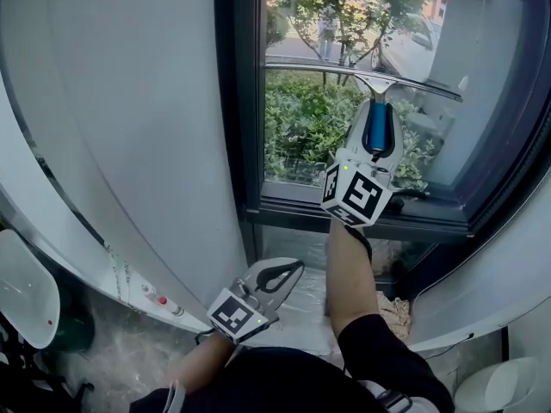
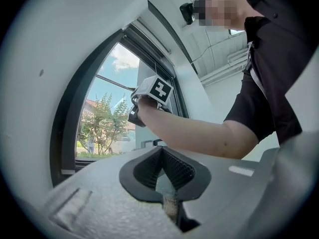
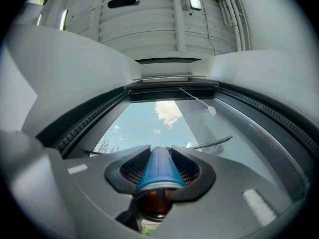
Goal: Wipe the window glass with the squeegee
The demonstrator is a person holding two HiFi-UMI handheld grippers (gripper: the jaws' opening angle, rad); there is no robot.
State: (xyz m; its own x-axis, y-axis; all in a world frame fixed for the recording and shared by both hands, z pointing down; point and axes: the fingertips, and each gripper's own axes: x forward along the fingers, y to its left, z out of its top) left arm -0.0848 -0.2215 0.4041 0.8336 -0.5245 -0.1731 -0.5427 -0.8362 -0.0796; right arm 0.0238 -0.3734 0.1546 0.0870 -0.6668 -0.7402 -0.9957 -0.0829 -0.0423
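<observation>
My right gripper (image 1: 376,108) is raised to the window glass (image 1: 301,127) and is shut on the blue handle of the squeegee (image 1: 376,129). Its long blade (image 1: 353,70) lies across the pane near the top of the head view. In the right gripper view the blue handle (image 3: 158,169) sits between the jaws of the right gripper (image 3: 160,151), and the blade (image 3: 213,143) rests against the glass (image 3: 159,121) beyond. My left gripper (image 1: 297,266) hangs low beside the white wall, shut and empty. In the left gripper view the left gripper (image 2: 162,149) points up at the right gripper's marker cube (image 2: 159,89).
A dark window frame (image 1: 237,101) and sill (image 1: 370,216) border the pane. A curved white wall panel (image 1: 129,127) rises on the left. A crumpled cloth (image 1: 398,312) lies below the sill, and plastic sheeting (image 1: 129,351) covers the floor. A white bin (image 1: 504,385) stands at the lower right.
</observation>
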